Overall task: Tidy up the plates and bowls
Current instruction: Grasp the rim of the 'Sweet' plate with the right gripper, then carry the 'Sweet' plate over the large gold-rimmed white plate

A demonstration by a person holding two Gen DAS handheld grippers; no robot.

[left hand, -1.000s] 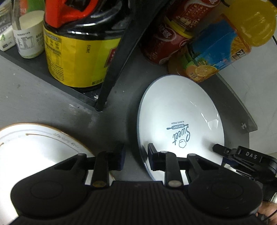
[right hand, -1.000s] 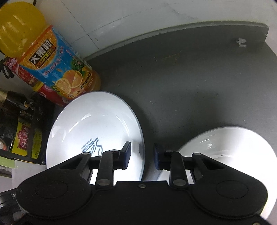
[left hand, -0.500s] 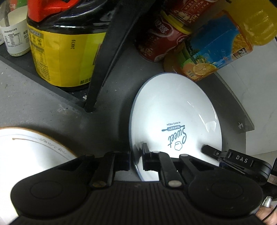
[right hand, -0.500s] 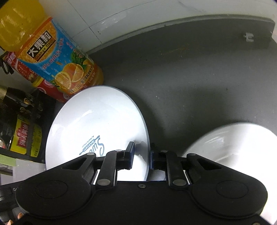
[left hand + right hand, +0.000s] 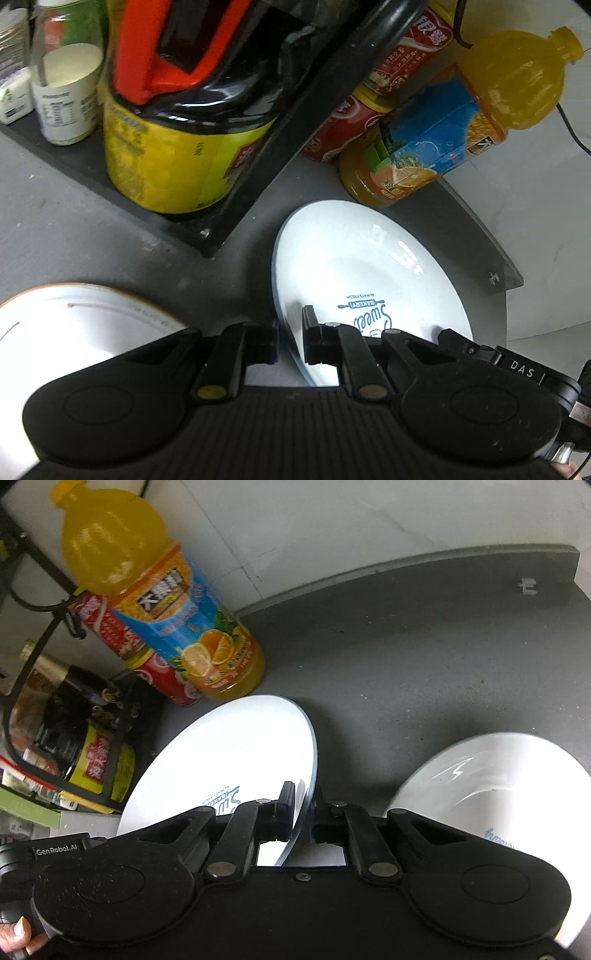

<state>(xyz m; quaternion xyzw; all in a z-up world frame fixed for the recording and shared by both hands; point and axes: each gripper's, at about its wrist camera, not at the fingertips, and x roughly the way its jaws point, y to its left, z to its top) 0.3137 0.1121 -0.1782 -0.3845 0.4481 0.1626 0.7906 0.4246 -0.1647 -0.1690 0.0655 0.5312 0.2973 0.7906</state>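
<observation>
White gold-rimmed plate (image 5: pixel 74 325) sits at far left on the grey table (image 5: pixel 74 236), untouched. Next over, my left tongs (image 5: pixel 289 341) pinch the left rim of the bakery plate (image 5: pixel 369 273); fingers closed on the edge, one pad above, one below. Plate is glossy white with a thin blue edge and blue "Sweet / Bakery" print, lying near the rack foot (image 5: pixel 207 251) and just in front of the orange juice bottle (image 5: pixel 443 133). My right tongs (image 5: pixel 302 814) pinch the opposite rim of the same bakery plate (image 5: pixel 229 760), jaws nearly together on the edge. Far right, a white bowl (image 5: pixel 491 775) with a bit of blue lettering rests on the table, apart from the plate.

Step in hand, my read: two-point grip set, lift about to start. Next move needs both sides rising level; glazed rim looks slippery. Stack target probably the gold-rimmed plate, can't confirm.
</observation>
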